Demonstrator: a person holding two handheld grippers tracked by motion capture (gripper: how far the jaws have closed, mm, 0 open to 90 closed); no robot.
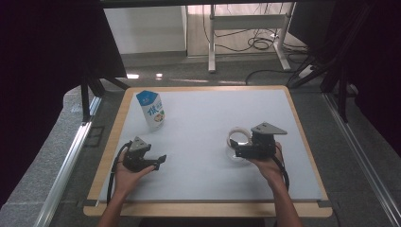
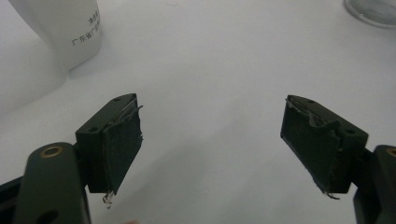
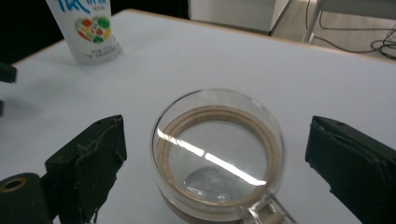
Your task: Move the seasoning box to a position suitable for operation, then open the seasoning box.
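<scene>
A clear glass cup (image 3: 218,154) with a tan ring inside and its handle toward the camera stands on the table between the spread jaws of my right gripper (image 3: 219,161). The jaws sit either side of it with a gap, not touching. From above, the cup (image 1: 238,138) is just left of the right gripper (image 1: 236,151), right of the table's centre. My left gripper (image 1: 160,161) rests near the front left, open with nothing between its fingers (image 2: 119,144). A white and blue carton (image 1: 152,109) stands upright behind it, and its base (image 2: 70,28) appears at the upper left.
The table is a pale mat (image 1: 208,109) in a wooden frame (image 1: 108,156). The cup's rim (image 2: 373,9) appears far off at the upper right. Beyond the table are a desk frame (image 1: 246,28) and floor cables. Dark curtains hang on both sides.
</scene>
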